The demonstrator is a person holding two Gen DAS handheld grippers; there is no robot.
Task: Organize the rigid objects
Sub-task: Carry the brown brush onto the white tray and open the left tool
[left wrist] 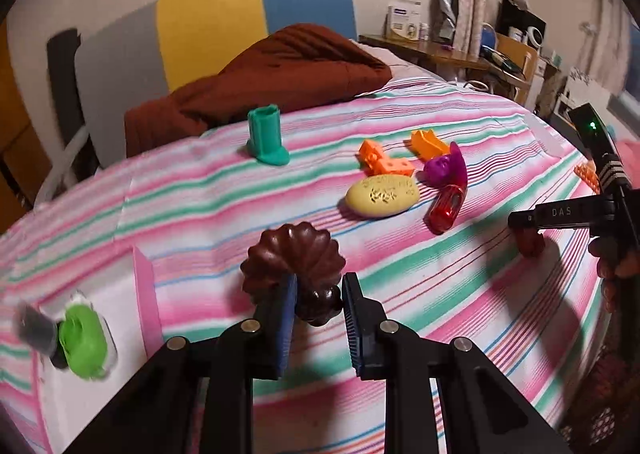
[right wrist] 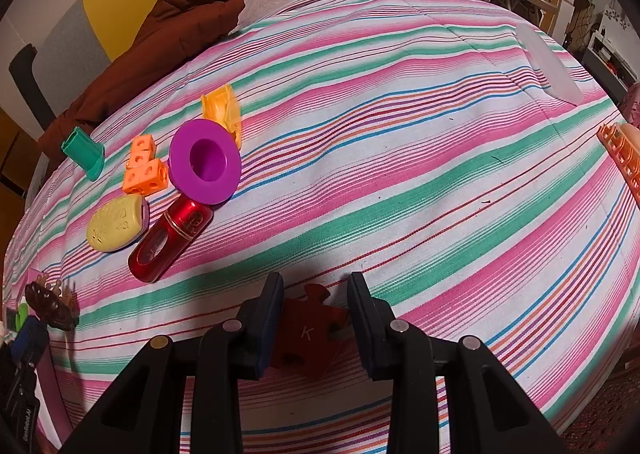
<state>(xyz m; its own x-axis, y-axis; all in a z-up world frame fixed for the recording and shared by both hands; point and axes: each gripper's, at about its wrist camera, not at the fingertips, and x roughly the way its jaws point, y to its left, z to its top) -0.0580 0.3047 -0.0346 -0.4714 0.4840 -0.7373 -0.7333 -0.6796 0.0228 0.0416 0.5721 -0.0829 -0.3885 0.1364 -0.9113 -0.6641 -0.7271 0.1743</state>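
Note:
My left gripper (left wrist: 318, 296) is shut on a dark brown fluted shell-shaped mould (left wrist: 294, 254), its blue pads pressing the mould's lower knob just above the striped bedspread (left wrist: 440, 294). In the right wrist view my right gripper (right wrist: 316, 294) is shut on a flat red puzzle piece (right wrist: 308, 334) marked K, low over the bedspread (right wrist: 400, 134). Loose on the cloth lie a green boot-shaped piece (left wrist: 266, 136), joined orange cubes (left wrist: 384, 160), an orange-yellow piece (left wrist: 428, 144), a purple flanged cup (right wrist: 204, 160), a yellow oval (right wrist: 116, 222) and a red bottle-like case (right wrist: 170, 240).
A pink-walled box (left wrist: 146, 294) at the left holds a green object (left wrist: 84, 346) and a blurred grey one. An orange grid piece (right wrist: 620, 158) lies at the right edge, a translucent lid (right wrist: 548, 66) farther back. A brown blanket (left wrist: 280, 66) covers the bed's head.

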